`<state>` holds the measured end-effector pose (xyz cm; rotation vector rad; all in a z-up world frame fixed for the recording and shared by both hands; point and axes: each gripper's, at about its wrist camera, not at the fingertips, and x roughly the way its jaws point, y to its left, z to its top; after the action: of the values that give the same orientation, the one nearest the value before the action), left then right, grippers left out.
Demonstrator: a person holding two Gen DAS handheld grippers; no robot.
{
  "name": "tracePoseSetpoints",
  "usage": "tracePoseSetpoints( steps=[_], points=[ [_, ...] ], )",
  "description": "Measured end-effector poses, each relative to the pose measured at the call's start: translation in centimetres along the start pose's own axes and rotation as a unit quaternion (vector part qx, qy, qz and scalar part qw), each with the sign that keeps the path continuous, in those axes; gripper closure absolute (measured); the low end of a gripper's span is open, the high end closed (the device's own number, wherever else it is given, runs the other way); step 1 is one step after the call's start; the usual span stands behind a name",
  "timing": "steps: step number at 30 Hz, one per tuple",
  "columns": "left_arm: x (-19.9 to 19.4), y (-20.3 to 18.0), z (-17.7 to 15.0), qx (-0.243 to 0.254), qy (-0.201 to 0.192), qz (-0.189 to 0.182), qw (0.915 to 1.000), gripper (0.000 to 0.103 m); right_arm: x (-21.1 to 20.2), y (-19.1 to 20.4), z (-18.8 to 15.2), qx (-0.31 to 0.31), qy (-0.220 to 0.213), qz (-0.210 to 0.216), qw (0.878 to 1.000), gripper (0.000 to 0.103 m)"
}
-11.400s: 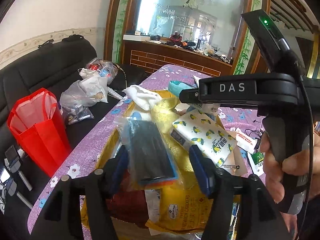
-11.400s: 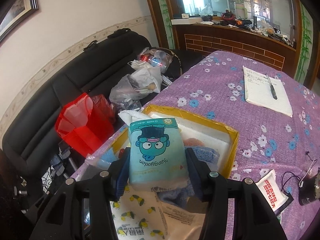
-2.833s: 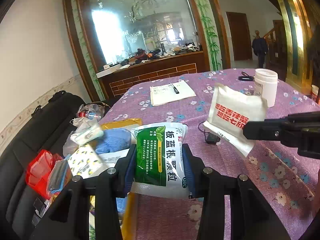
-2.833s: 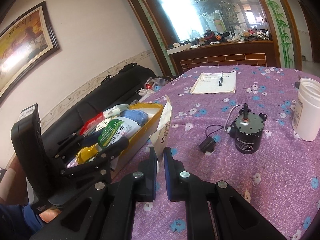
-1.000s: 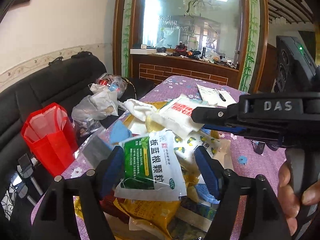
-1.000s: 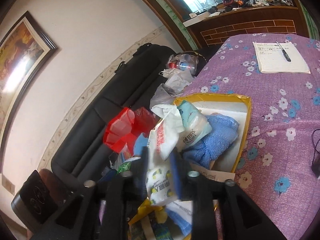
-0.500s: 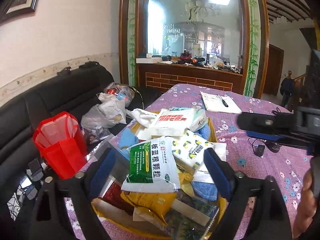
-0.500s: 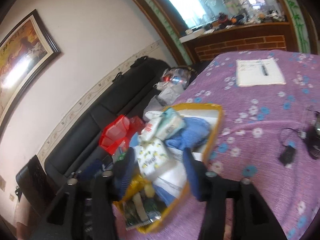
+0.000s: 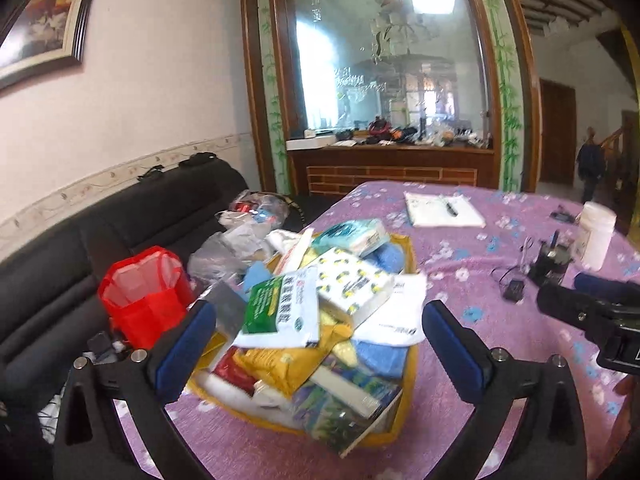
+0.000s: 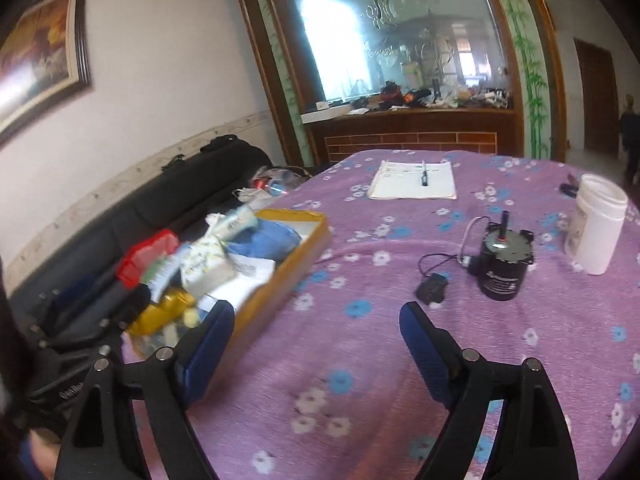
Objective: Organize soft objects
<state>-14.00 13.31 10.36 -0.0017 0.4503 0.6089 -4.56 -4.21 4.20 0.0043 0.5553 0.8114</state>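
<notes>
Both claws are empty with jaws wide: my left claw point(image 9: 320, 332) hangs over the yellow box point(image 9: 409, 258), my right claw point(image 10: 316, 340) over bare purple tabletop point(image 10: 360, 360). I judge the sorting nearly done: the soft things sit heaped in the box, a crinkly green-and-white packet point(image 9: 282, 308) on top, a lemon-print tissue pack point(image 9: 352, 284) and blue cloth point(image 9: 388, 258) beyond. Only hard things remain right: a black motor point(image 10: 504, 264), a white jar point(image 10: 596, 228)
</notes>
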Motion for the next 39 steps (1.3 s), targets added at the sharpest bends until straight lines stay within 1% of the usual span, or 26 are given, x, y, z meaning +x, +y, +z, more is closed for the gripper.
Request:
tracePoseSetpoints(
  steps=[2,3,5,9,12,14,15,17,19,21,24,28,32,34,39],
  points=[
    [0.0,-0.1,-0.2,0.013,0.006,0.021,0.9997,0.000,0.1,0.0,-0.1,-0.008,0.002,-0.008,1.000,0.014],
    [0.0,-0.2,-0.4,0.023,0.011,0.039,0.9989,0.000,0.2,0.0,-0.2,-0.010,0.005,-0.007,1.000,0.014],
    [0.0,0.0,-0.5,0.030,0.017,0.055,0.9979,0.000,-0.1,0.1,-0.2,-0.012,0.003,0.002,1.000,0.013],
    [-0.1,1.0,-0.8,0.021,0.023,0.056,0.9980,0.000,-0.5,0.8,-0.3,-0.032,-0.006,-0.007,0.999,0.010],
    [0.2,1.3,-0.9,0.019,0.030,0.058,0.9977,0.000,-0.3,0.9,-0.3,-0.031,-0.003,-0.006,0.999,0.010],
    [0.2,1.5,-0.9,0.014,0.027,0.047,0.9985,0.000,-0.1,0.8,-0.3,-0.029,0.001,-0.005,1.000,0.010],
    [0.1,1.7,-1.0,0.007,0.023,0.035,0.9991,0.000,0.0,0.8,-0.3,-0.028,0.003,-0.005,1.000,0.010],
    [0.5,1.8,-1.0,0.001,0.023,0.030,0.9993,0.000,0.1,0.9,-0.4,-0.029,0.006,-0.006,1.000,0.010],
    [0.8,1.7,-1.1,0.004,0.026,0.036,0.9990,0.000,0.2,1.0,-0.4,-0.033,0.007,-0.005,0.999,0.010],
    [1.2,1.5,-1.1,0.011,0.032,0.056,0.9978,0.000,0.2,1.3,-0.5,-0.040,0.006,-0.006,0.999,0.010],
    [1.8,1.5,-1.2,0.013,0.038,0.069,0.9968,0.000,0.4,1.7,-0.8,-0.054,0.008,-0.010,0.998,0.010],
    [2.4,1.5,-1.3,0.014,0.047,0.071,0.9963,0.000,0.8,2.0,-0.9,-0.061,0.016,-0.007,0.998,0.010],
    [3.0,1.6,-1.7,0.013,0.065,0.055,0.9963,0.000,0.9,2.6,-1.1,-0.070,0.020,0.000,0.997,0.010],
    [3.4,1.8,-2.1,0.012,0.076,0.061,0.9951,0.000,0.9,2.9,-1.2,-0.075,0.022,0.004,0.997,0.010],
    [3.8,1.7,-2.6,0.018,0.077,0.093,0.9925,0.000,0.7,3.5,-1.4,-0.084,0.019,0.008,0.996,0.010]
  ],
)
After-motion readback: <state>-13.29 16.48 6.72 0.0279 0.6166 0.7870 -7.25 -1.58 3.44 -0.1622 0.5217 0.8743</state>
